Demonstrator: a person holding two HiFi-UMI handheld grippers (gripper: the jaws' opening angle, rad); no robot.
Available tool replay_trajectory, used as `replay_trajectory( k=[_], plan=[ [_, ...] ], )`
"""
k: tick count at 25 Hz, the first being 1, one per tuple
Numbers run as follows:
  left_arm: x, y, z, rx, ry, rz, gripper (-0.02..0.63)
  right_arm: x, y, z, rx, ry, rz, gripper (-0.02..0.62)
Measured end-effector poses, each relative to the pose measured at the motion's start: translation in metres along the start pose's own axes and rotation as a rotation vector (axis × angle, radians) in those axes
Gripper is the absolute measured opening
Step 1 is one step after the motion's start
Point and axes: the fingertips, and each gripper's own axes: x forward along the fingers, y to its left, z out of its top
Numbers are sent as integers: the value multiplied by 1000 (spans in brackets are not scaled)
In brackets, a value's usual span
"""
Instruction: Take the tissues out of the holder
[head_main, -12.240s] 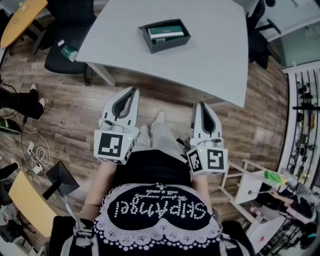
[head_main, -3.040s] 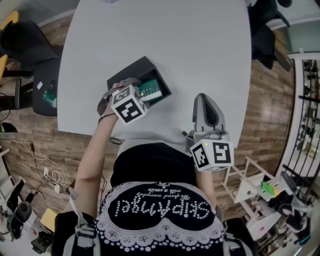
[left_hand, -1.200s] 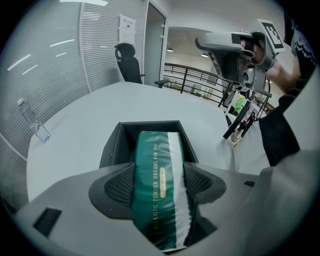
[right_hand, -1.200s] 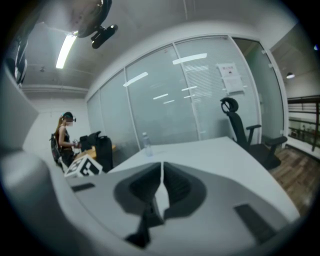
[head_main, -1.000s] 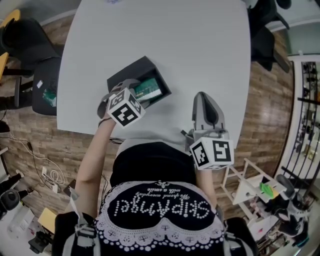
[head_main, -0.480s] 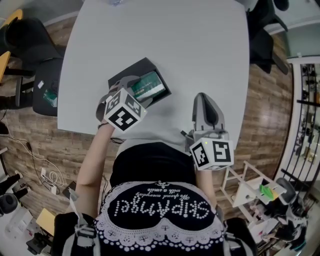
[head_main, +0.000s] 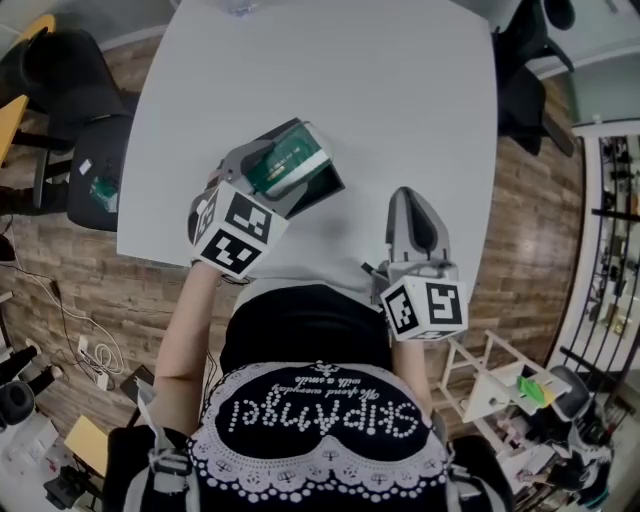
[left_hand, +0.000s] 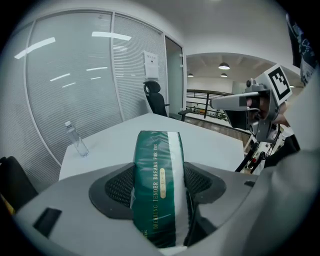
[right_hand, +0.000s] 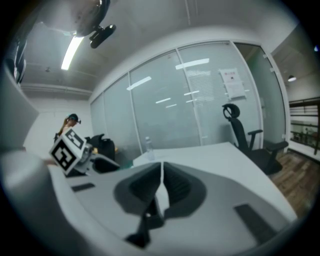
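Observation:
A green tissue pack (head_main: 293, 162) with a white stripe is clamped in my left gripper (head_main: 270, 175), lifted just above the black holder (head_main: 325, 186) near the white table's (head_main: 400, 90) front left. In the left gripper view the pack (left_hand: 157, 185) stands on edge between the jaws of that gripper (left_hand: 159, 200), which press on both its sides. My right gripper (head_main: 405, 200) hangs over the table's near edge, apart from the holder. Its jaws (right_hand: 161, 172) are shut with nothing between them.
A clear water bottle (left_hand: 76, 138) stands at the table's far side. Black office chairs (head_main: 60, 70) stand left of the table, and another chair (left_hand: 155, 97) is beyond it. Glass partition walls ring the room. A white rack (head_main: 500, 375) stands at the person's right.
My left gripper has risen and drawn back toward the person with the tissue pack, lifting it out of the holder. The right gripper has stayed where it was.

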Motion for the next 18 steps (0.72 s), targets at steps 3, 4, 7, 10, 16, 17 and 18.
replay_trajectory(
  k=[3,4,7,10,16,17,18],
  plan=[
    [-11,3,11,-19,-53,32,327,-5,-1,2,-3,-10,-1,35],
    [-15,4,16,-26,-73,42,327,-7,-1,3,-3,-14,-2,35],
    [-31,8,31,-47,-134,81,327,-10,-2,8,-5,-24,-3,35],
    [-47,14,43,-75,-201,124,327,-12,0,12,-7,-33,-4,35],
    [-72,22,56,-113,-296,193,327,-16,2,20,-10,-56,-2,35],
    [-75,23,57,-117,-310,203,327,-17,2,21,-11,-59,-3,35],
    [-79,24,59,-122,-323,213,327,-17,2,22,-13,-61,-4,35]
  ],
)
